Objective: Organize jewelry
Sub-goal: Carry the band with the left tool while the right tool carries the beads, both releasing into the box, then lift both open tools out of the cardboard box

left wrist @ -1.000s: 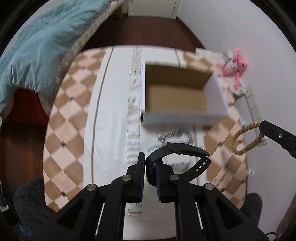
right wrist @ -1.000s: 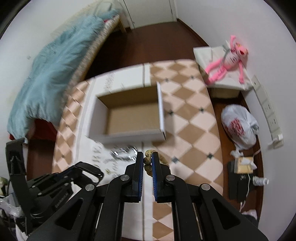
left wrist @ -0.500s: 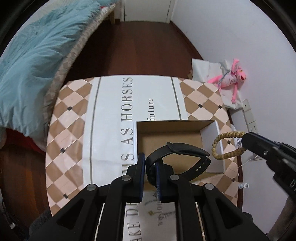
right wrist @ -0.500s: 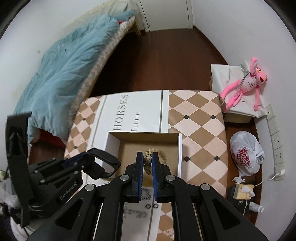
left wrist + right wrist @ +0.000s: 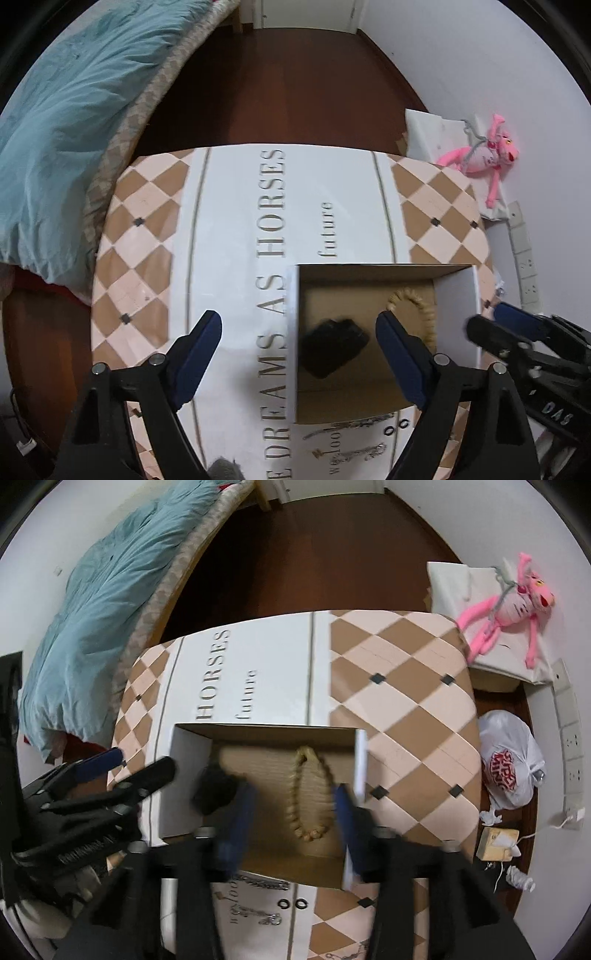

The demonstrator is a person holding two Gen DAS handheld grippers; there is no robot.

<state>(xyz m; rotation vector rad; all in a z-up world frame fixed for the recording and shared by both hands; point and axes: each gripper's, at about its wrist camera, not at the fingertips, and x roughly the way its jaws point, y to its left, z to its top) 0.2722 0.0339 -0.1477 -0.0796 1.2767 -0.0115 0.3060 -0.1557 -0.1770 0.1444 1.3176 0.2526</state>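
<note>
A white cardboard box [image 5: 291,332] with a brown inside stands on the table; it also shows in the right wrist view [image 5: 166,794]. A black watch [image 5: 332,345] lies blurred in the box, seen too in the right wrist view [image 5: 214,788]. A tan bead bracelet [image 5: 308,794] lies beside it, also in the left wrist view [image 5: 413,308]. My left gripper [image 5: 299,339] is open and empty above the box. My right gripper [image 5: 293,816] is open and empty above the bracelet.
Silver chains [image 5: 258,882] and two small black rings [image 5: 291,904] lie on the checkered cloth [image 5: 406,686] in front of the box. A bed with a teal duvet [image 5: 62,122] is at left. A pink plush toy [image 5: 506,605] and a plastic bag [image 5: 509,760] are at right.
Both grippers have opened. The watch has dropped from the left gripper and the bracelet from the right one, both into the box.
</note>
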